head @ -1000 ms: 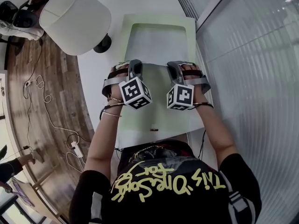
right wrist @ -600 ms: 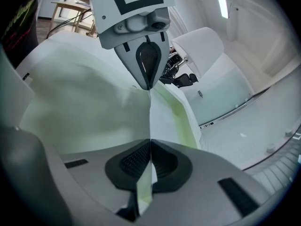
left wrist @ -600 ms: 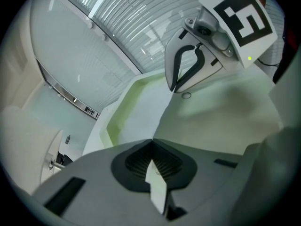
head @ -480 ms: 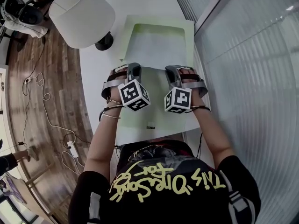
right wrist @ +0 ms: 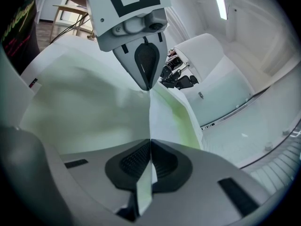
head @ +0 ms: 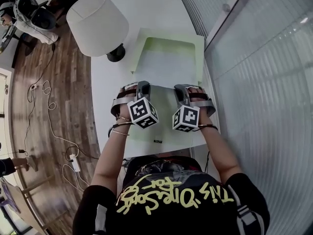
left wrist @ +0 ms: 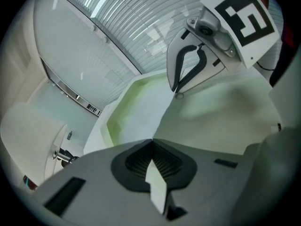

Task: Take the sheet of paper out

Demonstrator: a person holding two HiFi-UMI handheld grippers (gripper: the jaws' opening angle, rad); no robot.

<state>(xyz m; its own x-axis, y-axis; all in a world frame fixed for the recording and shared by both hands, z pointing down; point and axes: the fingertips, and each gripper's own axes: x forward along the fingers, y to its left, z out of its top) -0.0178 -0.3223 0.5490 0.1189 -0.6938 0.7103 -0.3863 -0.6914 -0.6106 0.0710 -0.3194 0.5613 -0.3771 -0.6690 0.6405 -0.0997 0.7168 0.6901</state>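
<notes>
Near edge of the sheet of paper (head: 164,77) pinched
Fingers of left gripper (head: 142,85) and right gripper (head: 180,88) clamp it; draw both back evenly (no twist) from the green folder (head: 171,43).

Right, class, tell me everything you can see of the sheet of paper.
Thin, plain and pale, white with a greenish cast, the sheet of paper bows slightly. Its far part lies inside the green-edged tray on the white table; nearer the person, the left gripper and right gripper are shut on it, side by side.
</notes>
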